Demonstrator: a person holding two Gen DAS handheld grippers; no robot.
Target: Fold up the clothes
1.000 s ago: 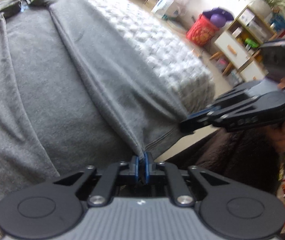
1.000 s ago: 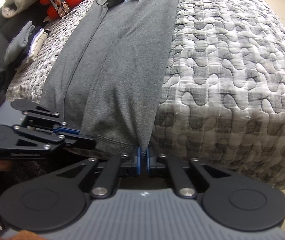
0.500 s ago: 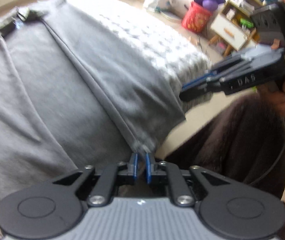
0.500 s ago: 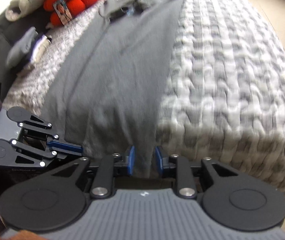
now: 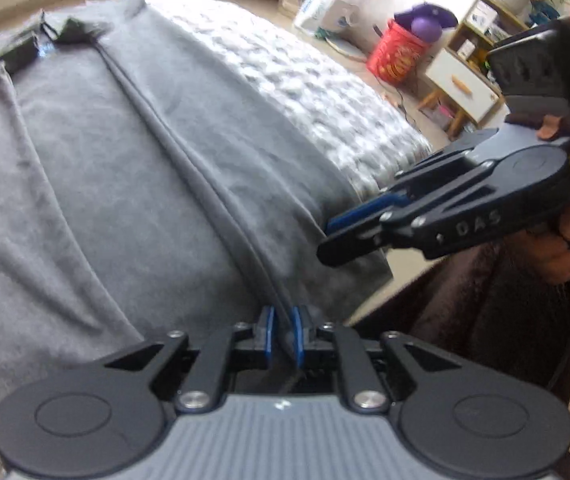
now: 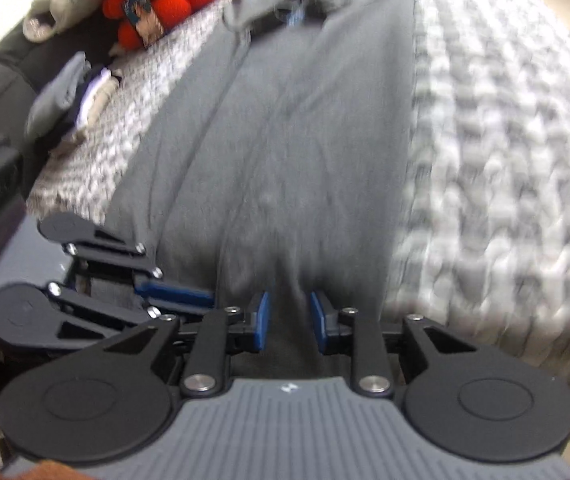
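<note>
In the left wrist view, the grey garment [image 5: 133,184] fills the left and centre of the frame, laid lengthwise over the quilted bedcover [image 5: 309,80], with a long fold ridge running from the upper left down to the bottom centre. That ridge ends right between the blue pads of the left gripper [image 5: 283,334], whose jaws stand a narrow gap apart with the fold of cloth in the gap; whether the pads press on it cannot be told. At the right of the frame the right gripper [image 5: 331,242] reaches in from the side, its tips at the garment's lower right hem.

In the right wrist view, which is blurred, the left gripper [image 6: 205,298] shows at the lower left, its blue tip touching the garment's [image 6: 297,128] left edge. At bottom centre the right gripper [image 6: 288,318] has its jaws clearly parted, wider than the left's, with the hem lying loose between the pads. The bedcover [image 6: 497,184] fills the right side.
</note>
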